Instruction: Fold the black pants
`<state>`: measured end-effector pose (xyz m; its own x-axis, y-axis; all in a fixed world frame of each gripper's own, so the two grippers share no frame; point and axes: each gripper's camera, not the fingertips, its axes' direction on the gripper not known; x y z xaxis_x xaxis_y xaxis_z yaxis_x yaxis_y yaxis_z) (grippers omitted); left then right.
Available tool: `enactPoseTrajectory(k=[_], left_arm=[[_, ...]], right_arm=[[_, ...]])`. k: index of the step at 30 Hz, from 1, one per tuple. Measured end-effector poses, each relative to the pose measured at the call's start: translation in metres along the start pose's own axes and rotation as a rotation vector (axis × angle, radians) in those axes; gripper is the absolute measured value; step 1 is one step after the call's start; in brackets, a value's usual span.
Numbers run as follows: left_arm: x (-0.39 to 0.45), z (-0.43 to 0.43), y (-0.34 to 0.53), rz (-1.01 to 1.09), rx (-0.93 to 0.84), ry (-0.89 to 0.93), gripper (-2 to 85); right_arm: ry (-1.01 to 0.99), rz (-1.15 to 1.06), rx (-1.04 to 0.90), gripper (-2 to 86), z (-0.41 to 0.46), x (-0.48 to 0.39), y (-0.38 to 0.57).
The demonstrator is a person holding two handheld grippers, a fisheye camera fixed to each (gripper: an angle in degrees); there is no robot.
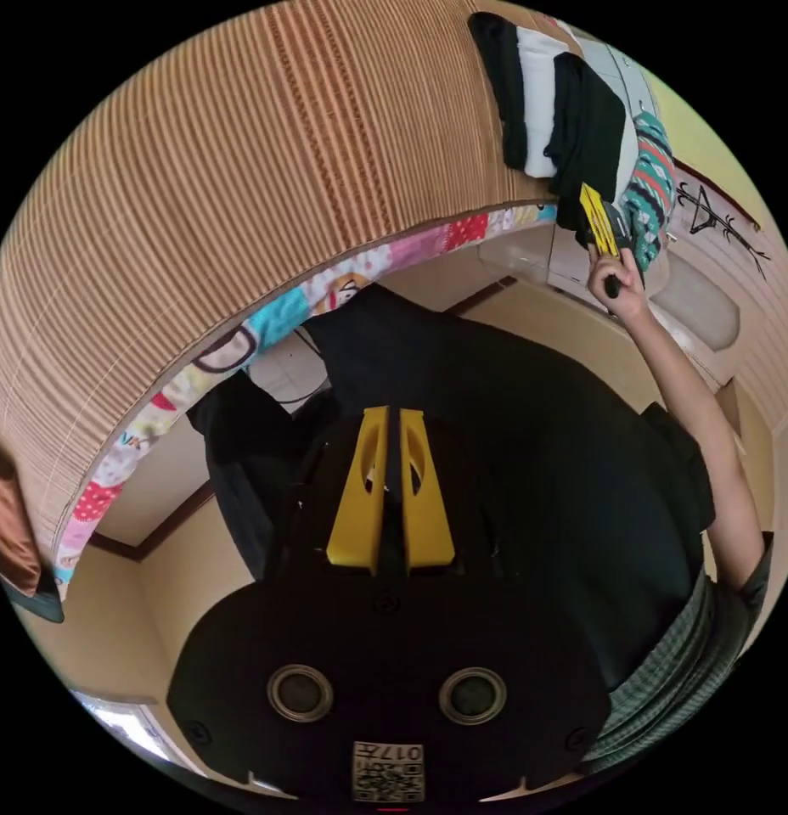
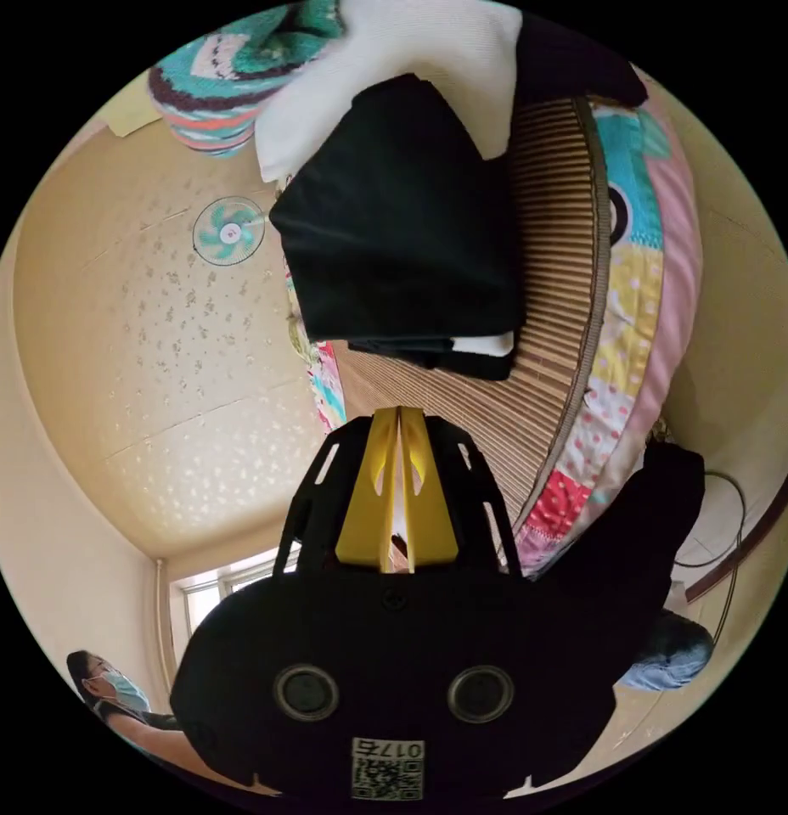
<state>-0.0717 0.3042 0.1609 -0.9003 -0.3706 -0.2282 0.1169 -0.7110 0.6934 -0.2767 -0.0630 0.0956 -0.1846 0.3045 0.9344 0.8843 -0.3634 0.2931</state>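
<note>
The black pants [image 1: 513, 424] hang off the bed's edge as a big dark mass right in front of my left gripper [image 1: 392, 414]. Its yellow jaws stand close together with black cloth in the narrow gap. A hand holds my right gripper [image 1: 599, 222] up at a stack of folded clothes [image 1: 581, 127] on the bed. In the right gripper view, that gripper [image 2: 398, 412] is shut with nothing in it, just short of a folded black garment [image 2: 394, 229] lying on a white one. The black pants [image 2: 640, 518] droop over the quilt's edge.
A striped bamboo mat [image 1: 241, 153] covers the bed, with a patchwork quilt [image 1: 284, 306] along its rim. A knitted teal patterned piece [image 2: 233, 76] lies beside the stack. Another person [image 2: 105, 688] is near a window [image 2: 216, 586]. A fan [image 2: 228, 231] sits farther off.
</note>
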Motion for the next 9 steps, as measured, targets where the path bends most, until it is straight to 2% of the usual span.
enactPoseTrajectory(k=[5, 9], left_arm=[[-0.095, -0.008, 0.099, -0.169, 0.027, -0.029, -0.8], [-0.218, 0.015, 0.229, -0.462, 0.085, 0.062, -1.0]], right_arm=[[0.058, 0.073, -0.154, 0.4, 0.005, 0.070, 0.115], [-0.034, 0.174, -0.093, 0.5, -0.006, 0.108, 0.179]])
